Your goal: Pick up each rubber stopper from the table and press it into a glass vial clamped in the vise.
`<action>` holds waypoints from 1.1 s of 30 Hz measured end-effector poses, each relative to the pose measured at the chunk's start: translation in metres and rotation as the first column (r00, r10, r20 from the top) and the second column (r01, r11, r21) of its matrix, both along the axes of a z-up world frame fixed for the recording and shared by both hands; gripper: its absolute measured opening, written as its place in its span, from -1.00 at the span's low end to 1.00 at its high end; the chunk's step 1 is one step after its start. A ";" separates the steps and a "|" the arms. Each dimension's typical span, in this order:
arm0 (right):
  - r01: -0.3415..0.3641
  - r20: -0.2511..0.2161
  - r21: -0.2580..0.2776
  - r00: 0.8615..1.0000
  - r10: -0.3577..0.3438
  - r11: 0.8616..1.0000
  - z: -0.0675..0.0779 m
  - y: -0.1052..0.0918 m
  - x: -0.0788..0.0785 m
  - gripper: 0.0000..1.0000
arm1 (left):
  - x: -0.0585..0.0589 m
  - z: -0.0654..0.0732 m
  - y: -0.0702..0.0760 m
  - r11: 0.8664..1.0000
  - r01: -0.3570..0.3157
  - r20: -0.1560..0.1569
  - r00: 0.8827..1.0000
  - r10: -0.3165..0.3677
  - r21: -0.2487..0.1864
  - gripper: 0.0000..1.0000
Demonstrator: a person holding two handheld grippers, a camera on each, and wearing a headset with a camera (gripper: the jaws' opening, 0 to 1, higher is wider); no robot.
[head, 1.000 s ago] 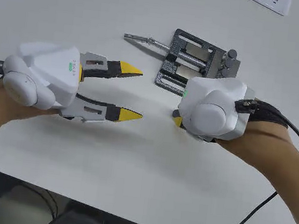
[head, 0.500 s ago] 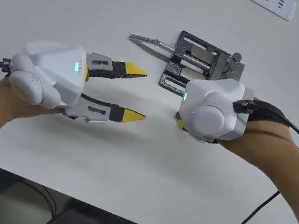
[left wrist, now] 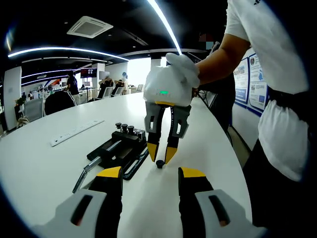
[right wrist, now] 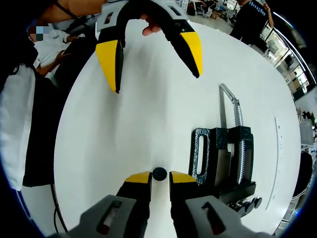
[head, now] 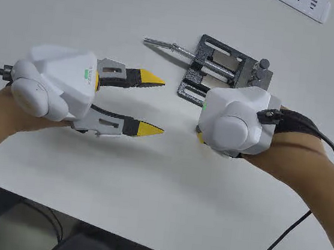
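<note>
Barely started here: my right claw (right wrist: 160, 180) sits narrow over a stopper (right wrist: 159, 173) on the table (head: 147, 189), vise (head: 228, 68) at its 12 o'clock, left claw (head: 159, 106) wide and empty.

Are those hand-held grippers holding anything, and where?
Nothing. The left hand-held gripper is open; the right hand-held gripper is open at the rubber stopper, lying on the table.
</note>
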State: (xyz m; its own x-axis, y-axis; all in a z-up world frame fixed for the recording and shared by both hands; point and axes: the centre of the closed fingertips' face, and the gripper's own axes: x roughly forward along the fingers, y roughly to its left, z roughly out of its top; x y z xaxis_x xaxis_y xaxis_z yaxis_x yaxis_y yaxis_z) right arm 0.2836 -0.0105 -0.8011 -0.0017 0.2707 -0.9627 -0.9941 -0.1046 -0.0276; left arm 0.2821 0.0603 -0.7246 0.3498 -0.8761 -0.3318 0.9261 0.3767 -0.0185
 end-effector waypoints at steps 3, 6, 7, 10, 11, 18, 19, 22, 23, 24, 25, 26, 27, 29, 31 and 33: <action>-0.001 -0.004 0.000 1.000 0.001 1.000 0.000 0.000 0.000 -0.75 | 0.000 0.000 0.000 1.000 0.000 -0.001 1.000 0.000 0.000 -0.15; -0.004 -0.008 -0.001 1.000 0.004 1.000 -0.001 0.000 0.000 -0.77 | -0.001 0.000 -0.001 1.000 0.001 -0.002 1.000 -0.001 0.001 -0.15; -0.004 -0.009 -0.001 1.000 0.004 1.000 -0.001 0.000 0.000 -0.77 | -0.001 0.000 -0.001 1.000 0.000 -0.002 1.000 0.000 0.001 -0.15; -0.002 -0.014 0.000 1.000 0.002 1.000 -0.001 0.000 0.000 -0.77 | 0.000 0.000 0.000 1.000 -0.001 -0.002 1.000 0.001 0.001 -0.15; -0.001 -0.015 0.001 1.000 0.001 1.000 0.000 0.000 0.000 -0.77 | 0.000 0.000 0.000 1.000 -0.002 -0.001 1.000 0.002 0.001 -0.15; 0.003 -0.015 0.002 1.000 -0.003 1.000 0.000 0.000 0.001 -0.78 | 0.000 0.000 0.000 1.000 0.000 -0.002 1.000 0.000 0.002 -0.15; 0.003 -0.014 0.002 1.000 -0.003 1.000 0.000 0.000 0.001 -0.78 | 0.000 0.000 -0.001 1.000 0.001 -0.002 1.000 -0.001 0.002 -0.15; 0.010 -0.016 0.007 1.000 -0.010 1.000 0.003 0.000 0.002 -0.78 | 0.000 0.000 -0.001 1.000 0.001 -0.002 1.000 -0.001 0.001 -0.15; 0.013 -0.017 0.008 1.000 -0.012 1.000 0.003 0.000 0.002 -0.78 | 0.000 0.000 -0.001 1.000 0.001 -0.001 1.000 -0.001 0.001 -0.15; 0.016 -0.018 0.012 1.000 -0.016 1.000 0.005 0.000 0.003 -0.78 | 0.001 0.000 0.000 1.000 0.002 -0.001 1.000 -0.002 0.001 -0.15; 0.018 -0.019 0.012 1.000 -0.018 1.000 0.005 0.000 0.003 -0.78 | 0.001 0.000 -0.001 1.000 0.002 -0.001 1.000 -0.002 0.001 -0.15; 0.020 -0.021 0.013 1.000 -0.020 1.000 0.006 0.000 0.003 -0.78 | 0.001 0.001 -0.001 1.000 0.003 0.000 1.000 -0.003 0.002 -0.15; 0.021 -0.022 0.014 1.000 -0.021 1.000 0.007 0.000 0.003 -0.78 | 0.001 0.001 -0.001 1.000 0.003 0.000 1.000 -0.003 0.002 -0.15; 0.023 -0.021 0.014 1.000 -0.023 1.000 0.008 -0.001 0.003 -0.78 | 0.001 0.001 -0.001 1.000 0.005 0.001 1.000 -0.005 0.002 -0.15; 0.026 -0.020 0.015 0.999 -0.026 1.000 0.010 -0.002 0.003 -0.78 | 0.001 0.001 -0.001 1.000 0.007 0.001 1.000 -0.007 0.003 -0.15; 0.031 -0.021 0.018 0.999 -0.031 0.999 0.012 -0.003 0.004 -0.78 | 0.001 0.001 -0.001 1.000 0.009 0.001 1.000 -0.009 0.005 -0.14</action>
